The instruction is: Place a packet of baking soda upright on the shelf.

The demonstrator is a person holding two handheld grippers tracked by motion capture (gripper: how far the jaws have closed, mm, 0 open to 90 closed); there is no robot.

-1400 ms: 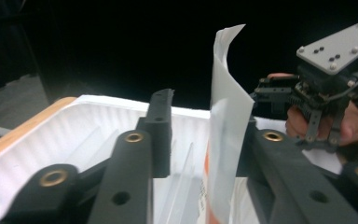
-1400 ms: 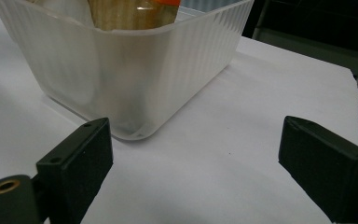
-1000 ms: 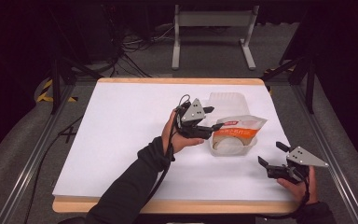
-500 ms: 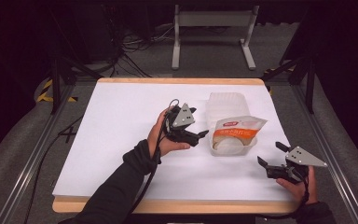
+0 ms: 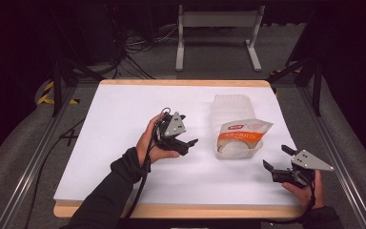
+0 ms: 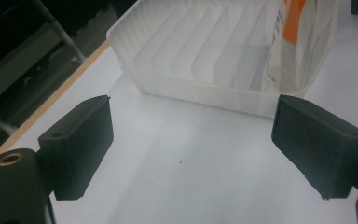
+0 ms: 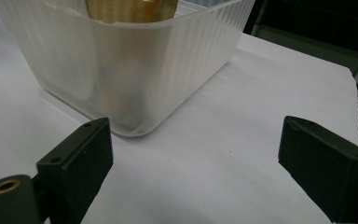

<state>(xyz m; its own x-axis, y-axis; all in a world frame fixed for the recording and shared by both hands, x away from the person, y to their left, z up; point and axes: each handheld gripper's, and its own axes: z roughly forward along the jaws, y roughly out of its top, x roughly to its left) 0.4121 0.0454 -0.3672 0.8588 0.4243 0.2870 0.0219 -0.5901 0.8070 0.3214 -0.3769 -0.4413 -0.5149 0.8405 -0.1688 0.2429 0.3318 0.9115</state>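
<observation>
Left hand-held gripper (image 5: 190,143) wide open and empty after just opening, right hand-held gripper (image 5: 276,160) wide too, snack bag (image 5: 240,138) leaning in the clear bin (image 5: 231,107); could tip out if bumped.
</observation>
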